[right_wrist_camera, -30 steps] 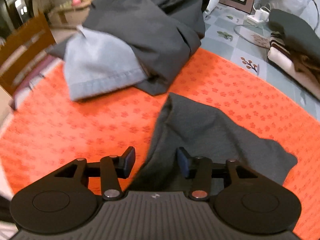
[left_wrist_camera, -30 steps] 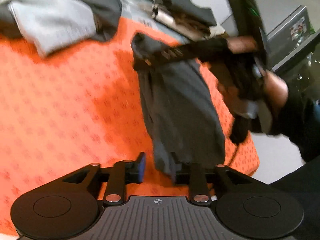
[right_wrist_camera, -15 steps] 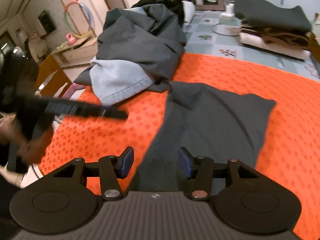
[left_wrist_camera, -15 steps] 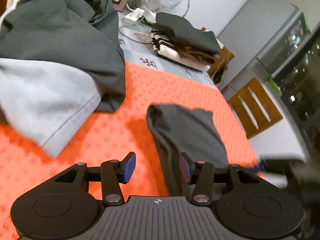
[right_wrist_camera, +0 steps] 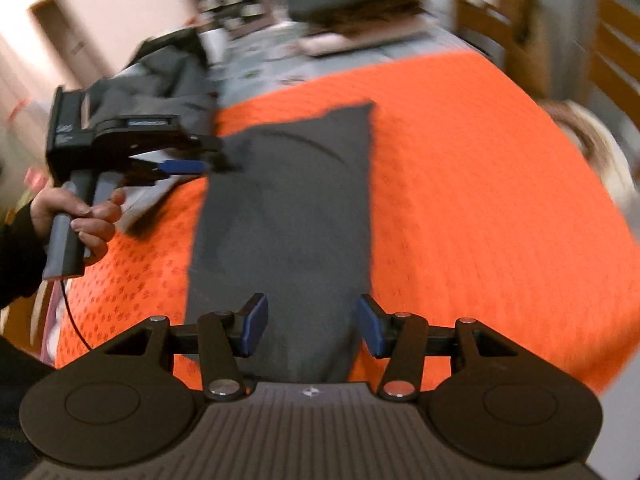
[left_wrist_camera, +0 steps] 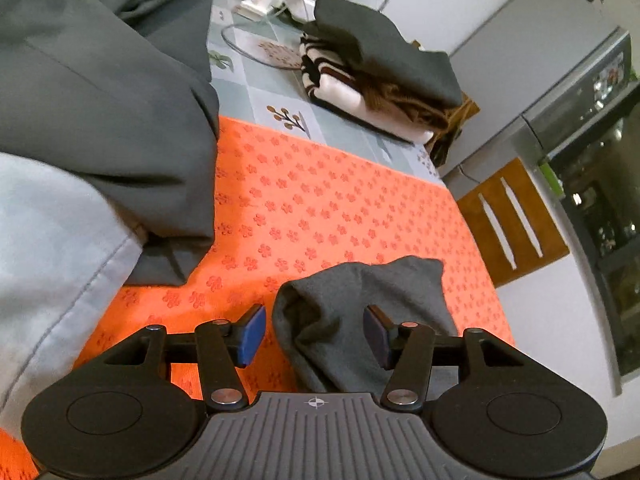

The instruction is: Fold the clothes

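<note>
One dark grey cloth, folded into a long strip, flat on an orange flower-print mat. Same cloth bunched at its near end in the left wrist view, lying between the fingers of the left gripper. Blue pads spread apart, nothing pinched. From the right wrist view, left gripper seen side-on at the cloth's far left corner, held by one bare hand; whether touching the cloth, blurred, cannot tell. Right gripper poised over the cloth's near end, its two blue pads also wide apart, cloth between them but not clamped.

Beyond the mat: one loose heap of unfolded clothes, a large dark grey garment over a pale blue one. One neat stack of folded clothes on a tiled tablecloth, grey on top, brown and striped white beneath. One wooden chair beside the table.
</note>
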The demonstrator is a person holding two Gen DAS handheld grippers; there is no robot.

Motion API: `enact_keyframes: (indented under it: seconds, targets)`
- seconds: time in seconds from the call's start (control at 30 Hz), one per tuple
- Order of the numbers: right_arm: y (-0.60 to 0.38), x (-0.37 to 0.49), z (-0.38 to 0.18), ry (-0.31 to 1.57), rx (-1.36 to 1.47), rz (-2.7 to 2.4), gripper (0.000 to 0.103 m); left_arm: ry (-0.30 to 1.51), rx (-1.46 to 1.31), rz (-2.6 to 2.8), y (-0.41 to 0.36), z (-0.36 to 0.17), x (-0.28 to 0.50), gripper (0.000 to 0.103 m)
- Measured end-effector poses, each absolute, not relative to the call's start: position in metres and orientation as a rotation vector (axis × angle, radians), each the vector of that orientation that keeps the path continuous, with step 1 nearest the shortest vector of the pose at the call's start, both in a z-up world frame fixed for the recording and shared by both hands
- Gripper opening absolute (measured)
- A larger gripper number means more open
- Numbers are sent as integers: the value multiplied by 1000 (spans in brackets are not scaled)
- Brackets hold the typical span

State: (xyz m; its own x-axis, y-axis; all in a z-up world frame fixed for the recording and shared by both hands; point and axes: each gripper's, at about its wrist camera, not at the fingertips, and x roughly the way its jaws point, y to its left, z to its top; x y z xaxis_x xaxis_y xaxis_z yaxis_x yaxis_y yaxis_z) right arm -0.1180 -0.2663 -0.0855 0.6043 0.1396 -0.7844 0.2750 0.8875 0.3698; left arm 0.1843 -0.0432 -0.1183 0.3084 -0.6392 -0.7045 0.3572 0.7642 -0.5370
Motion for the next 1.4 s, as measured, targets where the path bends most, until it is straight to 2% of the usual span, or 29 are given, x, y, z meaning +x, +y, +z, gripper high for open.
enact_keyframes:
  seconds: [0.23,0.27,0.3,0.37,0.47,0.63,0.7,0.77,0.83,0.87,0.97,1.0,1.2,1.33,1.4]
  targets:
    - [-257,-136,-130,919,734,-222,54,1117,-275,-721,-50,-130,186,55]
    - [-256,-135,-134,909,765,-226,48,1121,-270,-728,-51,-131,185,55]
    - [-255,-134,-138,897,795,-228,29,1119,-263,-739,-51,-132,185,51]
    - [-252,-132,-140,881,822,-243,9,1100,-245,-760,-52,-130,183,21]
    - [-249,-137,-119,833,758,-292,7,1080,-264,-767,-46,-119,181,13]
    - [-263,-149,-101,811,704,-342,7,1098,-228,-768,-41,-120,175,12]
    - [-265,-147,-113,847,702,-327,7,1117,-187,-753,-42,-130,173,14]
    - [-262,-145,-128,881,697,-311,7,1133,-170,-738,-44,-144,176,26]
    - [-257,-144,-136,911,672,-319,9,1136,-184,-733,-43,-147,180,28]
    - [-254,-146,-136,918,654,-328,13,1121,-182,-738,-42,-141,181,27]
    - [-244,-160,-121,877,612,-329,34,1033,-154,-766,-38,-120,179,27]
    - [-241,-164,-115,859,606,-317,38,1007,-146,-780,-38,-113,178,27]
    - [-218,-155,-93,789,541,-150,52,862,-44,-834,-50,-87,167,29]
    - [-194,-129,-93,828,434,-85,56,845,-44,-816,-51,-88,168,29]
    - [-179,-116,-94,851,355,-73,59,851,-53,-800,-47,-89,171,33]
